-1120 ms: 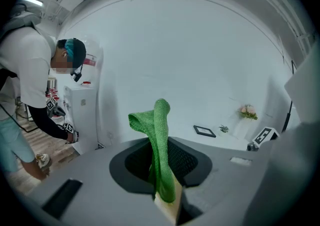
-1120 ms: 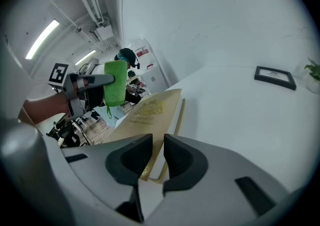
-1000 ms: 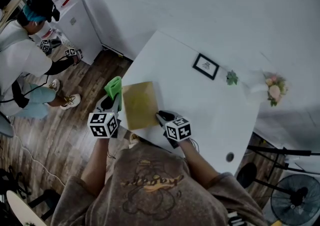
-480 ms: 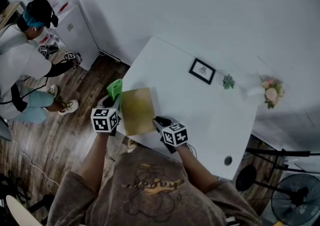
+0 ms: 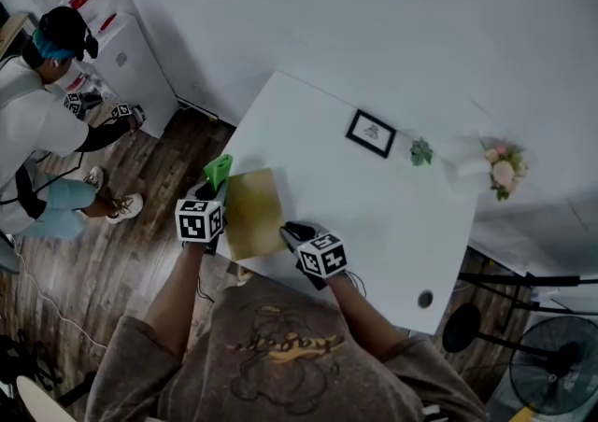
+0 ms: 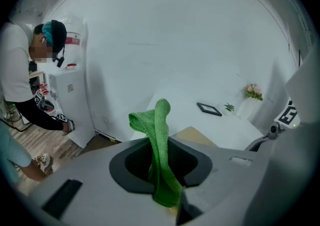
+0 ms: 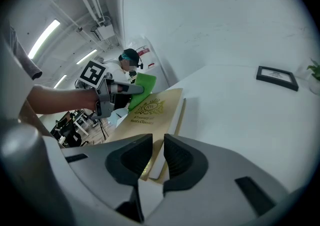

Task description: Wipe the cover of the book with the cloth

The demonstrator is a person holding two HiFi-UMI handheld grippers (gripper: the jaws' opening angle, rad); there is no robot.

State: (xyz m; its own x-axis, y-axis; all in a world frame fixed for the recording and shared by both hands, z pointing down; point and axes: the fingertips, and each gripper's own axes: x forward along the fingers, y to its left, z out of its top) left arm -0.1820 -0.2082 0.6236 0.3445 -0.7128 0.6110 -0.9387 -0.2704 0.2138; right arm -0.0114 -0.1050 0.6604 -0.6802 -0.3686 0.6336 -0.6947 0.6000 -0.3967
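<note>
Book (image 5: pixel 252 213) is laid at the near left corner of the white bench (image 5: pixel 392 224), gold cover up, with a crest and title print showing on it. Its near edge is taken between the fingers (image 7: pixel 131 162) of the right gripper (image 7: pixel 154 159), which are closed to a narrow gap and pinch that edge from both sides. In the head view this gripper is seen at the book's near right corner.

Green cloth (image 6: pixel 161 160) is clamped by the left gripper (image 6: pixel 162 180). The fingers are pressed together on the cloth, and a folded loop of it stands up past the fingertips. The left gripper is held just beside the book's left side, at the bench's edge. In the right gripper view the cloth is seen over the cover's far left corner. Whether it touches the cover or hangs just above it cannot be told.

Farther back on the bench, well apart from the book, a black picture frame (image 5: pixel 371 133), a small plant (image 5: pixel 420 151) and pink flowers (image 5: pixel 502 168) are set in a row.

A second person (image 5: pixel 37 121) is seen at the left on the wooden floor (image 5: pixel 112 261), beside a white cabinet (image 5: pixel 126 51). Marker cubes are seen at that person's hands. A fan (image 5: pixel 551 369) is seen at the lower right.
</note>
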